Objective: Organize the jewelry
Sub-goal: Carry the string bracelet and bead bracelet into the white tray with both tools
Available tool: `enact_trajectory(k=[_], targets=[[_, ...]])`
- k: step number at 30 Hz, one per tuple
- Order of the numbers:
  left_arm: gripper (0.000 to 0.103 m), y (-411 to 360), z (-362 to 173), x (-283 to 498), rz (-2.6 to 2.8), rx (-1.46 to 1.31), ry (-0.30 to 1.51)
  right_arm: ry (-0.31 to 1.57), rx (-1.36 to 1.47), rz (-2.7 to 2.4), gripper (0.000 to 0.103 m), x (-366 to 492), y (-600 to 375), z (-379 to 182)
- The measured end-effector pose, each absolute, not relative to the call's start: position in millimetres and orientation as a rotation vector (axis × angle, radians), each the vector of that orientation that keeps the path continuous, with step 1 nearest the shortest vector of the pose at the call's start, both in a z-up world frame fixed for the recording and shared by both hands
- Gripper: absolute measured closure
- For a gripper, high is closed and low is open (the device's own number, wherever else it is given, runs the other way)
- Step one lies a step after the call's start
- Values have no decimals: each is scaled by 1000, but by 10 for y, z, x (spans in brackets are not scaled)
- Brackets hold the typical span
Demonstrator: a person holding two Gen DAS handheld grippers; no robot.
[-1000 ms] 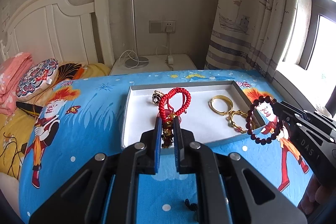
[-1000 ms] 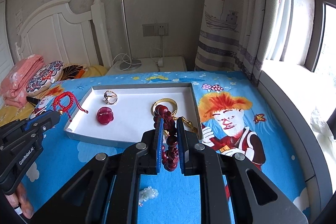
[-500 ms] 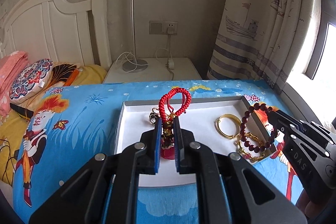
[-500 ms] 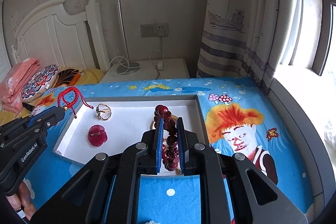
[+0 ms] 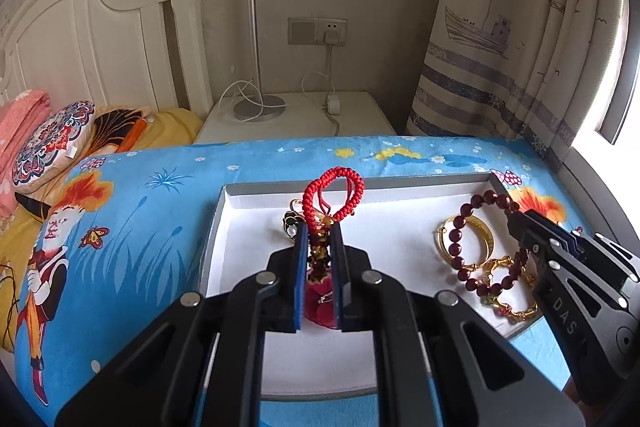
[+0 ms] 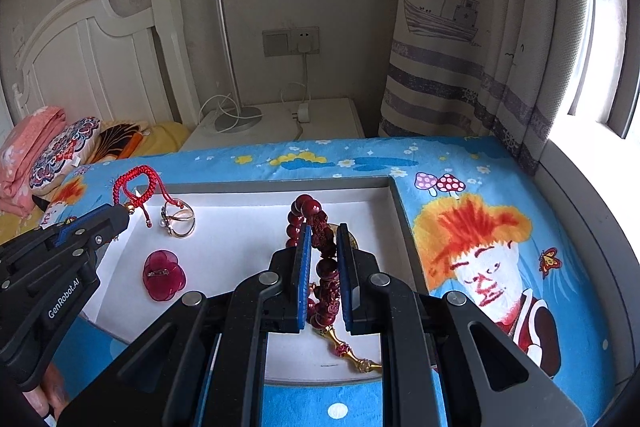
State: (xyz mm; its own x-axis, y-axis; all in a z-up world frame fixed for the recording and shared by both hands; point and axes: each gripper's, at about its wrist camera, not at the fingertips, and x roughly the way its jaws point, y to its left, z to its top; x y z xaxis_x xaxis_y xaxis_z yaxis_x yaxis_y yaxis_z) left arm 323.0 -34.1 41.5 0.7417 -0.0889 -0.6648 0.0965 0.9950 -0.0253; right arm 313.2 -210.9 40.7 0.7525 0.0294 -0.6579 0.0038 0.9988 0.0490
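1. A home bedroom: a white headboard is standing at upper left.
2. A cartoon bedsheet is covering the bed.
3. A ship-print curtain is hanging at right.

Two black handheld grippers with blue pads, both angled downward side by side. The left gripper is clamped shut on a red cord bracelet. The right gripper is clamped on a dark red bead bracelet. Fingertips of the person's left hand show under its handle.
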Motion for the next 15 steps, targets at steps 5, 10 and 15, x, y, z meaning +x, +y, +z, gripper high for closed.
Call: enact_trajectory(k=[5,10,15], targets=[[93,-382,259,3300,-114,22,757,743,43,7,89,3204,-2114,297],[92,-418,174,3333,-113,39,771,763,39,3,89,3245,-2117,211],[92,-432,116,3357,-118,43,787,783,37,3,89,3288,-2118,139]])
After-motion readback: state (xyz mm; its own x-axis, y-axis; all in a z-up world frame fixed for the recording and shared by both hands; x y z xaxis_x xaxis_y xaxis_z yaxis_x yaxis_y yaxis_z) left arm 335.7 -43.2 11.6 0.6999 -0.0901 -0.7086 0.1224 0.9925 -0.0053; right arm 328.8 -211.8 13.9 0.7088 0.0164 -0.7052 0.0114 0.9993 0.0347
